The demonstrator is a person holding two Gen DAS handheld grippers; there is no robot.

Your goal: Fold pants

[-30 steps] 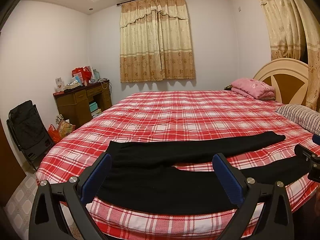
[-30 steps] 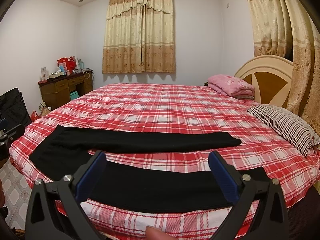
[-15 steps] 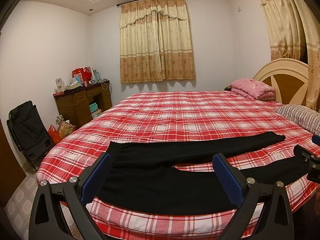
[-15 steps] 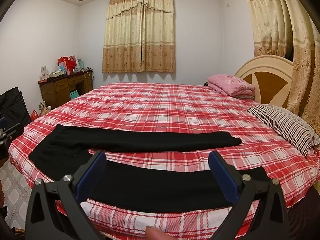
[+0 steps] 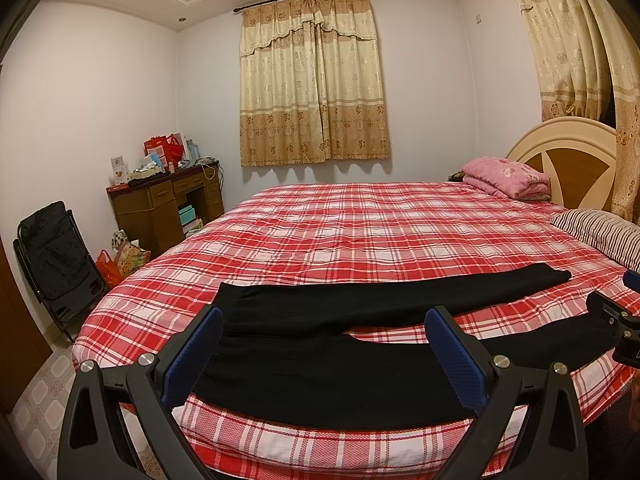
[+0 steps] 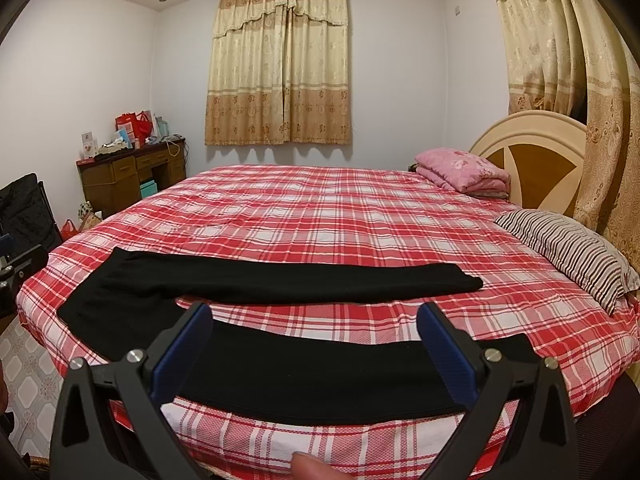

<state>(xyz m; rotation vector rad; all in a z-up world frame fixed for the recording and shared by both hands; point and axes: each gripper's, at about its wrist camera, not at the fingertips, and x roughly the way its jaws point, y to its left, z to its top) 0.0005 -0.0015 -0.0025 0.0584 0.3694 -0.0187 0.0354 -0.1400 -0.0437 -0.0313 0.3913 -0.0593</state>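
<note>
Black pants (image 5: 320,360) (image 6: 280,284) lie flat along the near edge of the red plaid bed (image 5: 380,232) (image 6: 320,208), waist to the left, legs spread apart toward the right. My left gripper (image 5: 324,336) hovers open over the waist and upper legs, not touching the cloth. Over the near leg hangs my right gripper (image 6: 316,332), open too, with nothing between its blue pads. Its tip shows at the right edge of the left wrist view, near the leg's cuff.
A striped pillow (image 6: 568,252) and a folded pink blanket (image 6: 460,172) lie by the headboard (image 6: 532,152) at right. A cluttered wooden desk (image 5: 168,204), bags and a black folding chair (image 5: 56,260) stand on the tiled floor at left. A fingertip (image 6: 316,470) shows at the bottom.
</note>
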